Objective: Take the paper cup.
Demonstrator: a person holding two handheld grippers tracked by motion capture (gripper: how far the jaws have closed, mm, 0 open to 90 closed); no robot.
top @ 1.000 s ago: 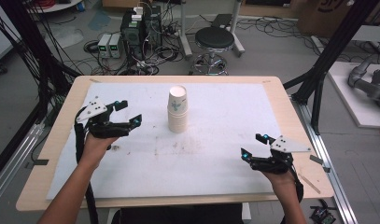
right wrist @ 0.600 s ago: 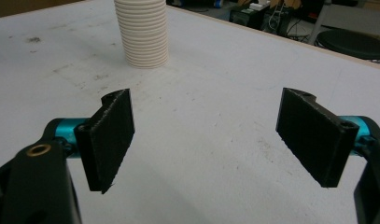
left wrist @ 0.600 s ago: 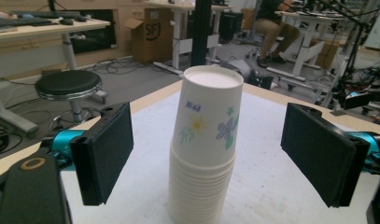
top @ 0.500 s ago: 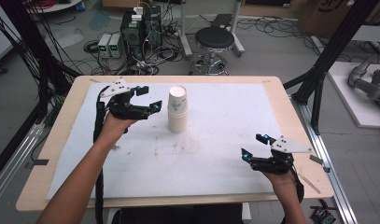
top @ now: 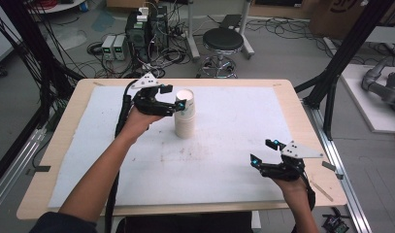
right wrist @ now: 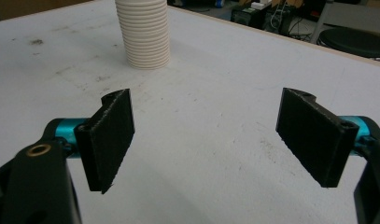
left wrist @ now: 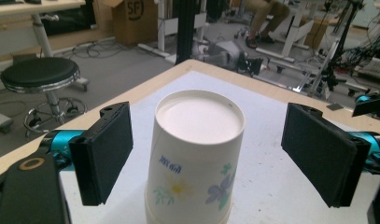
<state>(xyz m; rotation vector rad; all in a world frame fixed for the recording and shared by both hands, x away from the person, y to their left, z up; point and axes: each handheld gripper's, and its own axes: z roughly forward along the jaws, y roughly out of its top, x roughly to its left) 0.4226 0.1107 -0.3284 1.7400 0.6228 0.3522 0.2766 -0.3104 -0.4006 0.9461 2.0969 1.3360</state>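
Left gripper view: left tool point(left wrist: 204, 154) gapes wide around the top cup point(left wrist: 194, 144); close gently, probably just below its rim.

High view looks down; both gripper views share the cup stack point(left wrist: 194, 154).

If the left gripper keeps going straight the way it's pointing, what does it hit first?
The top cup of the paper cup stack: it sits between the open jaws of the left gripper, dead ahead, apparently not yet touched.
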